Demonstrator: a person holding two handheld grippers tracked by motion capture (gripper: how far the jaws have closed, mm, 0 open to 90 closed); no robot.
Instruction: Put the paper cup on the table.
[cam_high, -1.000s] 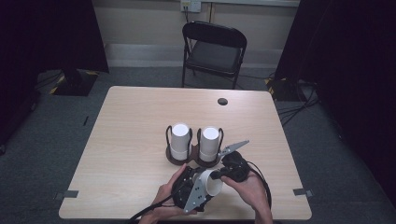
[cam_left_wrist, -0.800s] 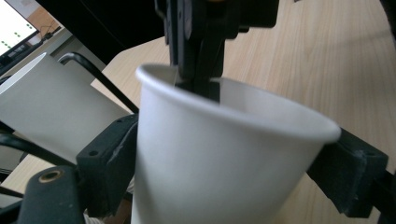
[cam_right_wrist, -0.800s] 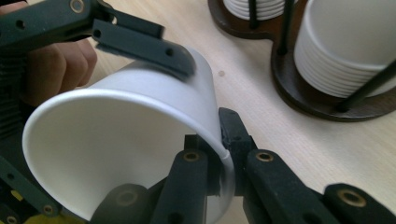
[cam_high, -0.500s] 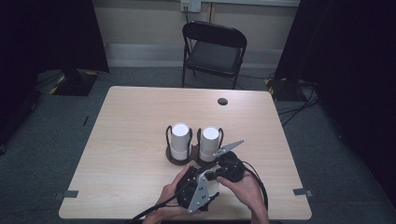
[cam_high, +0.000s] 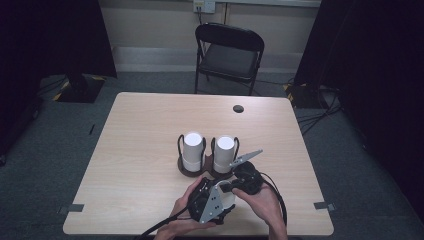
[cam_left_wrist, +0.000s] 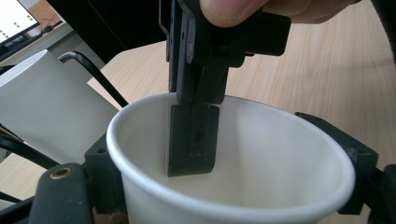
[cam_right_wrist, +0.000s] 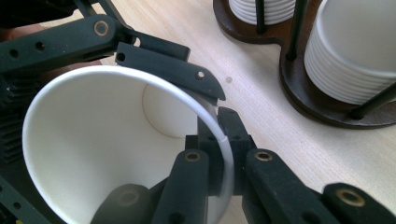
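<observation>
A white paper cup (cam_high: 228, 198) lies on its side near the table's front edge, held by both grippers. My left gripper (cam_left_wrist: 229, 186) is shut on the cup's body, one jaw on each side of the cup (cam_left_wrist: 261, 154). My right gripper (cam_right_wrist: 223, 140) is shut on the rim of the cup (cam_right_wrist: 88, 140), with one finger (cam_left_wrist: 192, 140) inside and the other outside. In the high view the left gripper (cam_high: 210, 202) sits just left of the right gripper (cam_high: 235, 187). Behind them stand two stacks of white cups (cam_high: 192, 147) (cam_high: 225, 152) in a dark holder (cam_high: 197, 172).
The holder's wooden base (cam_right_wrist: 303, 88) and wire posts are close to the right gripper, at its upper right. A small black disc (cam_high: 238, 108) lies at the far side of the table. A black folding chair (cam_high: 227, 55) stands beyond the table.
Both hands have shifted only slightly. The cup stays held by both grippers in the same spot.
</observation>
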